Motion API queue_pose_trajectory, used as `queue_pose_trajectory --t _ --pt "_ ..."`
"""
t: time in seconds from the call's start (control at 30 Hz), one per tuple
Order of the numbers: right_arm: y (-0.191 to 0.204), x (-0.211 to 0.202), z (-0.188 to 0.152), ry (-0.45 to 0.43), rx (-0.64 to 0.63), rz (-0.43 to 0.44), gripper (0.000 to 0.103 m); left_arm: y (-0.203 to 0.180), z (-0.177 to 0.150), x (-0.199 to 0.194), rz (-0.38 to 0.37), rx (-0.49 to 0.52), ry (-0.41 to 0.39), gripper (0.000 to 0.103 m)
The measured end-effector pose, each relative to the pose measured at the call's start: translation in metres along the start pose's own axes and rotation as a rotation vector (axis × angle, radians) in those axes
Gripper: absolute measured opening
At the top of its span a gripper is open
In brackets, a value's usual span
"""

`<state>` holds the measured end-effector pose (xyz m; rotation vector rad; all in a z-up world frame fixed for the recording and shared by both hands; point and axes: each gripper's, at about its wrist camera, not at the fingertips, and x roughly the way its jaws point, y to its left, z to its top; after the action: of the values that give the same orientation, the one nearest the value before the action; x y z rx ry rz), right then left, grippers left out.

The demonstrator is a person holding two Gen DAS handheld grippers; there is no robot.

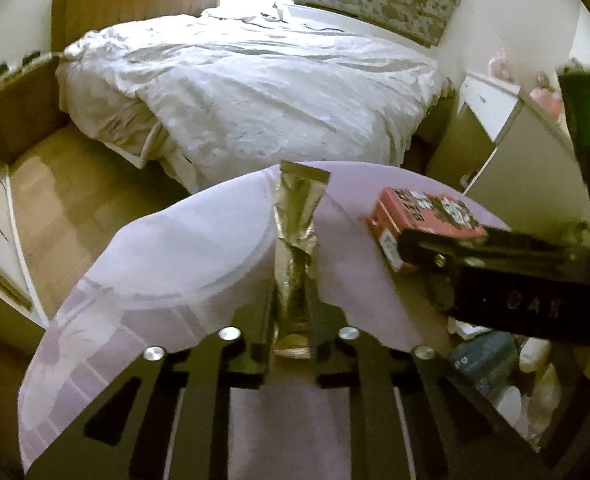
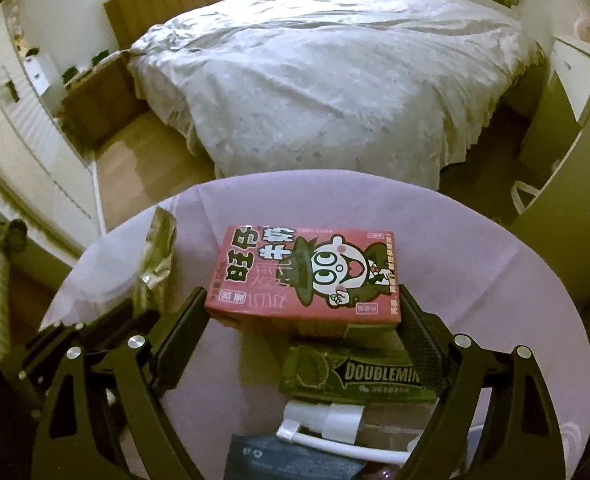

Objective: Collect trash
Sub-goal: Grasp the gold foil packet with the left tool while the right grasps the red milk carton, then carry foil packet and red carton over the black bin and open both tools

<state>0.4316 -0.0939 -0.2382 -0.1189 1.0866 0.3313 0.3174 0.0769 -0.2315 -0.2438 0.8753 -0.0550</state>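
My left gripper (image 1: 293, 280) is shut on a crumpled gold foil wrapper (image 1: 297, 208), held upright above a pale purple bag-lined bin (image 1: 175, 248). The wrapper also shows in the right wrist view (image 2: 157, 256), with the left gripper (image 2: 135, 312) below it. My right gripper (image 2: 301, 300) is shut on a red milk carton (image 2: 303, 276) with a cartoon face, held flat over the bin liner (image 2: 475, 264). The carton and right gripper also show in the left wrist view (image 1: 423, 220). Below the carton lie a green Doublemint pack (image 2: 359, 376) and a white tube (image 2: 327, 420).
A bed with a rumpled white duvet (image 1: 275, 92) stands ahead across a wooden floor (image 1: 67, 200). A wooden headboard (image 1: 135, 4) and nightstand (image 1: 19, 108) are at the left, white cabinets (image 1: 507, 120) at the right. Other trash (image 1: 495, 360) lies in the bin.
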Motion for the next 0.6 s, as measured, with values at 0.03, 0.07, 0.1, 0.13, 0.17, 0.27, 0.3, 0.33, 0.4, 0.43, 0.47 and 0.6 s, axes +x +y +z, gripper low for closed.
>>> queue_pose_trajectory --t 0.03,0.07,0.1,0.13,0.17,0.27,0.3,0.33,0.4,0.43,0.47,0.6 --pt "-0.003 -0.001 -0.002 -0.006 0.013 0.006 0.088 0.004 0.000 0.000 -0.016 -0.016 0.002 0.010" --pt "-0.008 -0.004 -0.005 -0.012 0.033 0.019 0.088 0.007 0.000 -0.001 -0.028 -0.027 0.005 0.007" --pt "-0.014 -0.008 -0.007 -0.023 0.054 0.041 0.088 0.010 -0.001 -0.002 -0.040 -0.036 0.010 0.007" --pt "-0.017 -0.014 -0.010 -0.033 0.067 0.058 0.088 0.010 -0.002 -0.004 -0.048 -0.042 0.012 0.007" --pt "-0.022 -0.022 -0.013 -0.047 0.082 0.078 0.088 0.010 -0.004 -0.006 -0.059 -0.045 0.013 0.007" --pt "-0.037 -0.051 -0.025 -0.100 0.134 0.144 0.088 0.004 -0.009 -0.016 -0.092 -0.043 0.005 0.007" --pt "-0.044 -0.064 -0.030 -0.121 0.155 0.175 0.088 0.001 -0.010 -0.020 -0.103 -0.037 0.000 0.007" --pt "-0.050 -0.075 -0.035 -0.137 0.170 0.198 0.088 -0.003 -0.011 -0.025 -0.114 -0.032 -0.005 0.007" --pt "-0.061 -0.098 -0.047 -0.174 0.190 0.228 0.088 -0.014 -0.013 -0.038 -0.143 -0.019 -0.021 0.007" --pt "-0.067 -0.109 -0.053 -0.189 0.200 0.237 0.088 -0.020 -0.014 -0.044 -0.156 -0.013 -0.030 0.007" --pt "-0.073 -0.119 -0.059 -0.204 0.211 0.246 0.088 -0.025 -0.014 -0.051 -0.169 -0.006 -0.038 0.007" --pt "-0.109 -0.162 -0.091 -0.271 0.277 0.263 0.088 -0.060 -0.018 -0.077 -0.234 0.049 -0.062 0.007"
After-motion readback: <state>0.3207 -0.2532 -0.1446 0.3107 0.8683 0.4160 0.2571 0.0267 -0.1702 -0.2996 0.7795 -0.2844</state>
